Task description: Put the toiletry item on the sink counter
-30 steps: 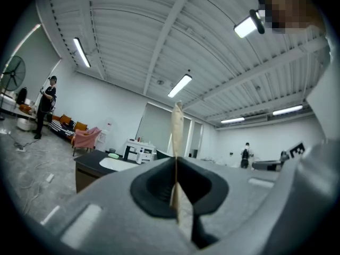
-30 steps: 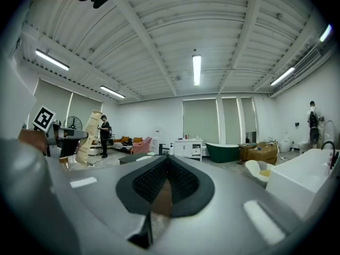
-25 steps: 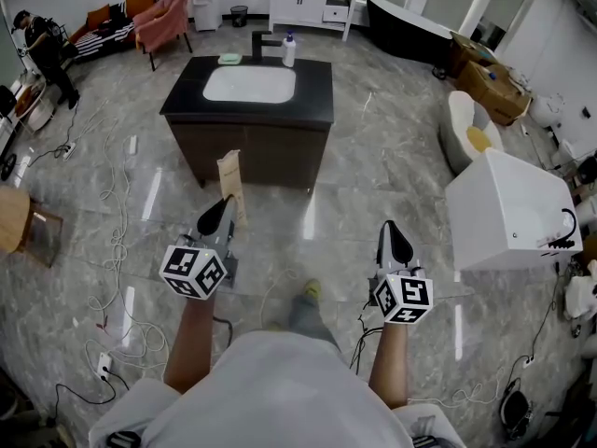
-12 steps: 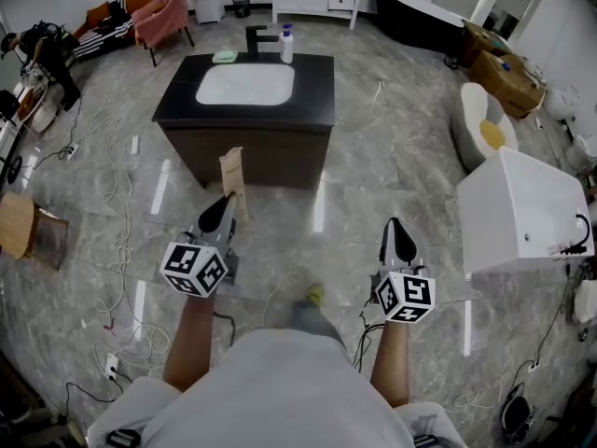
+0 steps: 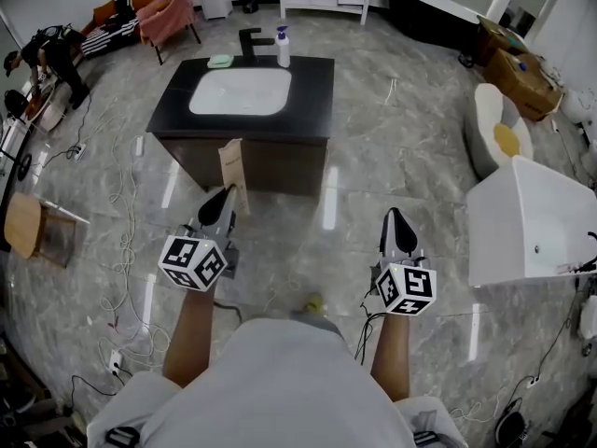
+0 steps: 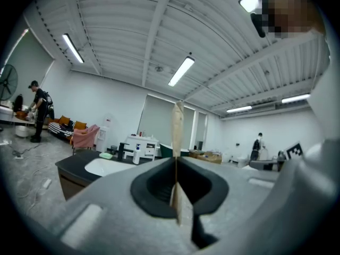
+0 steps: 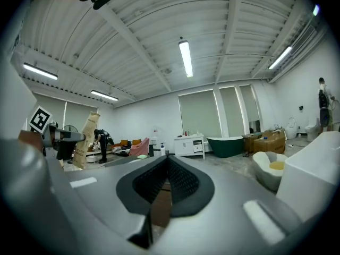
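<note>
My left gripper [image 5: 224, 200] is shut on a flat tan paper packet [image 5: 231, 170], which stands upright above the jaws. In the left gripper view the packet [image 6: 177, 137] shows edge-on, clamped in the left gripper [image 6: 176, 180]. My right gripper [image 5: 396, 218] is shut with nothing in it, and its jaws meet in the right gripper view [image 7: 166, 166]. Ahead stands the black sink counter [image 5: 313, 90] with a white basin [image 5: 241, 91], a black faucet [image 5: 252, 41], a white pump bottle [image 5: 282, 47] and a green soap dish [image 5: 220, 61]. Both grippers hang over the floor, short of the counter.
Cables [image 5: 119, 250] trail over the marble floor at the left, near a wooden stool [image 5: 24, 222]. A white tub [image 5: 532, 224] stands at the right, a cream round seat [image 5: 500, 138] beyond it. At the far left a person [image 5: 48, 54] bends over.
The counter has slid slightly lower and nearer in the head view as the person walks toward it. Both grippers keep their pose, with the packet still held.
</note>
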Action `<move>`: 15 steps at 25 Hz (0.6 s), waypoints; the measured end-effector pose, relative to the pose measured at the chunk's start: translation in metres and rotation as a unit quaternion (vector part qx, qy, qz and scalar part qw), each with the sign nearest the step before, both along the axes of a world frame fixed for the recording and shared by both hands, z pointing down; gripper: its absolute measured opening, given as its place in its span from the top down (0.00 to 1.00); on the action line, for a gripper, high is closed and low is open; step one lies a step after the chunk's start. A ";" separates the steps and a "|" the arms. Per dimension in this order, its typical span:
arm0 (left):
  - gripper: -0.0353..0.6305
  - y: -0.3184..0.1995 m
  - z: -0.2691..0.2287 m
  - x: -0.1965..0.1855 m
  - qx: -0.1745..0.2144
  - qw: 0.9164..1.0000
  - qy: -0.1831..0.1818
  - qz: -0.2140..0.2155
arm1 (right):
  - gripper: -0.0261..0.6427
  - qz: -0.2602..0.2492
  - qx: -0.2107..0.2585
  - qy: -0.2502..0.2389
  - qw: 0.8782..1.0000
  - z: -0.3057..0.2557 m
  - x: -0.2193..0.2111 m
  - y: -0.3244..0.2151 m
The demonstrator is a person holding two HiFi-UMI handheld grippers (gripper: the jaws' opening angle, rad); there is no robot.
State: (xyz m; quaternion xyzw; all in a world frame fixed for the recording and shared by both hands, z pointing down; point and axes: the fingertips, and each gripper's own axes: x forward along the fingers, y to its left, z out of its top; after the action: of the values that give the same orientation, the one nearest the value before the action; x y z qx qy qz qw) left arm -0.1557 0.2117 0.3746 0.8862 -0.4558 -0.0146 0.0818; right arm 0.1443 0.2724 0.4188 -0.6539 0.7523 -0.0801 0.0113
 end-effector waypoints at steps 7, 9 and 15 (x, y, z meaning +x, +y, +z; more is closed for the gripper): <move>0.95 -0.034 -0.004 0.036 0.006 1.000 -0.018 -0.006 | 0.96 -0.012 -0.004 -0.003 1.000 0.007 0.029 -0.039; 0.95 -0.042 -0.004 0.041 0.006 1.000 -0.019 -0.007 | 0.96 -0.014 -0.005 -0.002 1.000 0.008 0.033 -0.048; 0.95 -0.073 0.004 0.048 0.004 1.000 -0.019 -0.011 | 0.96 -0.022 -0.009 -0.003 1.000 0.016 0.039 -0.081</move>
State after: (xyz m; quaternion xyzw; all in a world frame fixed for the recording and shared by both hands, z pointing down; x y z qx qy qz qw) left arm -0.1073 0.1390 0.3790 0.8818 -0.4665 -0.0004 0.0690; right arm 0.1831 0.1910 0.4351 -0.6370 0.7658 -0.0886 0.0059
